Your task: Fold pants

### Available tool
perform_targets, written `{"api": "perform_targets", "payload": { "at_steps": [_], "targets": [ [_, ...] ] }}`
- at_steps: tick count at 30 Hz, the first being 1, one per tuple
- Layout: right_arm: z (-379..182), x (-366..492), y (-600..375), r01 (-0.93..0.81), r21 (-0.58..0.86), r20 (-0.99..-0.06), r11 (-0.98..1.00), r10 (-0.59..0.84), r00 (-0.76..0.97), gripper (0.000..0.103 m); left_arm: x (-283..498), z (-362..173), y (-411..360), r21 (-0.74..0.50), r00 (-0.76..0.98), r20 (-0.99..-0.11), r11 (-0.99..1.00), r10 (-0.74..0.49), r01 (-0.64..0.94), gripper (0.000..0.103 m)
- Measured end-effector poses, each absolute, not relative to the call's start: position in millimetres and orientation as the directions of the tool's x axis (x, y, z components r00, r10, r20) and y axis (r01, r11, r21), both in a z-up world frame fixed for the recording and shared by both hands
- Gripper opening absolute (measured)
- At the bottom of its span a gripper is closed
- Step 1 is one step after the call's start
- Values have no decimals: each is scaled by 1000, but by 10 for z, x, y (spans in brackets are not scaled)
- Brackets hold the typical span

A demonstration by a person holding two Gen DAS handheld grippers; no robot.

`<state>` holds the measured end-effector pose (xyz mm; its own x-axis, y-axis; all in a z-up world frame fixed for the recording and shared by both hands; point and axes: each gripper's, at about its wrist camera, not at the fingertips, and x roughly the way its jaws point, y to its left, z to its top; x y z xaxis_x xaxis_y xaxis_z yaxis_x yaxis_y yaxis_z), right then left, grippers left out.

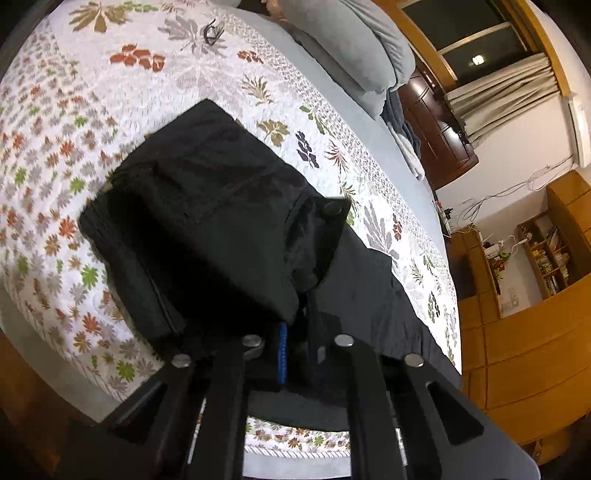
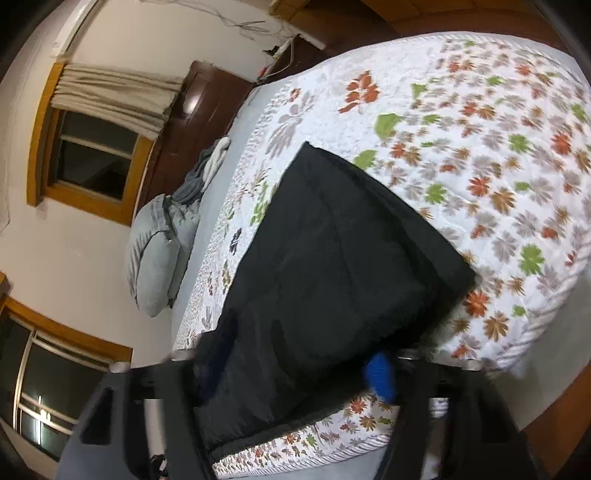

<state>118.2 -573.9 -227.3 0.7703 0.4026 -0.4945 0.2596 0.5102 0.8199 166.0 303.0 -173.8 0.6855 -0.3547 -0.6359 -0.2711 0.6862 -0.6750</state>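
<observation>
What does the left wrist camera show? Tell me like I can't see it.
The left hand-held gripper pinches black pants, partly folded on a bed with a flowery quilt. Gray pillows sit at the far end, with wooden shelves to the right.

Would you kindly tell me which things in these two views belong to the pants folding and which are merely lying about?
Part of the job:
- black fabric pants, partly folded on the bed
- left gripper, fabric between its jaws
- right gripper, fabric draped over it
- floral quilted bedspread, the folding surface

Lying about:
- grey pillow
- small black tangled item on the quilt
- crumpled grey and white clothes
</observation>
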Motion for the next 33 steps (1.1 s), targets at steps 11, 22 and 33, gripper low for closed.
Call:
{"api": "perform_targets", "payload": {
  "at_steps": [11, 22, 33],
  "targets": [
    [-2457, 1151, -5744, 293, 763, -559, 577, 361, 747, 11, 1393, -2031, 3171, -669, 644, -675, 668, -360, -328, 2],
    [-2381, 1112, -5786, 293, 762, -561, 578, 362, 745, 31, 1422, -2047, 3170, -631, 615, -704, 709, -354, -315, 24],
    [-1809, 711, -5697, 202, 736, -484, 646, 294, 825, 41, 1294, -1143, 3303, -495, 760, -628, 839, -166, -225, 90]
  ]
}}
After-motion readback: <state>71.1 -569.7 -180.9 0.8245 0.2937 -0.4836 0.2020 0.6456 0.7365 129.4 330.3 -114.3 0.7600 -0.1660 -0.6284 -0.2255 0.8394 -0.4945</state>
